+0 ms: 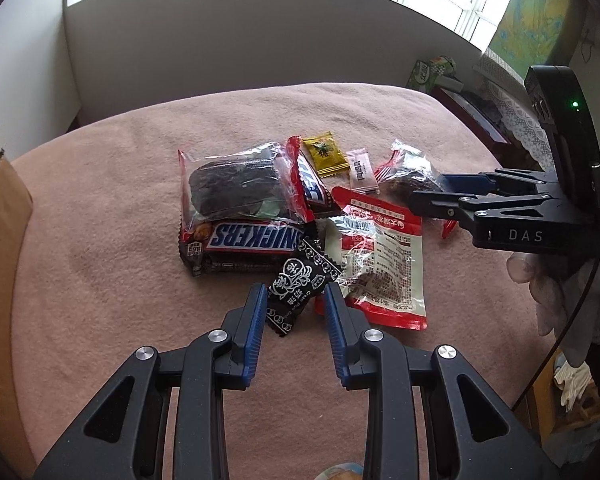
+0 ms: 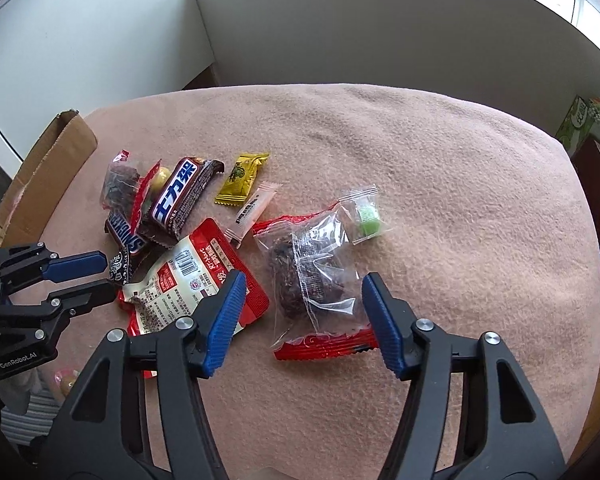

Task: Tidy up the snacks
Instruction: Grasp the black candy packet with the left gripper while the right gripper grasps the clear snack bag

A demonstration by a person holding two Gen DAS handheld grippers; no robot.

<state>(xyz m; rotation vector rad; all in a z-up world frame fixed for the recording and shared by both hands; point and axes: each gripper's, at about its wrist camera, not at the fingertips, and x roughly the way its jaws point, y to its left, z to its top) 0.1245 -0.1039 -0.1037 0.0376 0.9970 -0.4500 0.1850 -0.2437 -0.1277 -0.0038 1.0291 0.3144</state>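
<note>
Snack packets lie heaped on a pink blanket [image 1: 100, 200]. A small black packet [image 1: 292, 296] sits flat between the narrow-set fingertips of my left gripper [image 1: 294, 296], unsqueezed; it leans on a Snickers bar [image 1: 256, 238]. My right gripper [image 2: 304, 278] hangs open over a clear packet with a dark snack and red edge [image 2: 312, 280], pads apart from it. Its left finger overlaps a red-and-white pouch [image 2: 188, 280]. In the left wrist view the right gripper [image 1: 428, 190] reaches in from the right. The left gripper [image 2: 108, 274] shows at the right wrist view's left edge.
A second chocolate bar [image 2: 180, 196], a yellow sachet [image 2: 242, 180], a white-pink candy [image 2: 252, 210], a green candy in clear wrap [image 2: 366, 218] and a clear bag of dark snack [image 1: 236, 186] lie around. An open cardboard box [image 2: 48, 160] stands left. A green carton [image 1: 430, 70] stands beyond the blanket.
</note>
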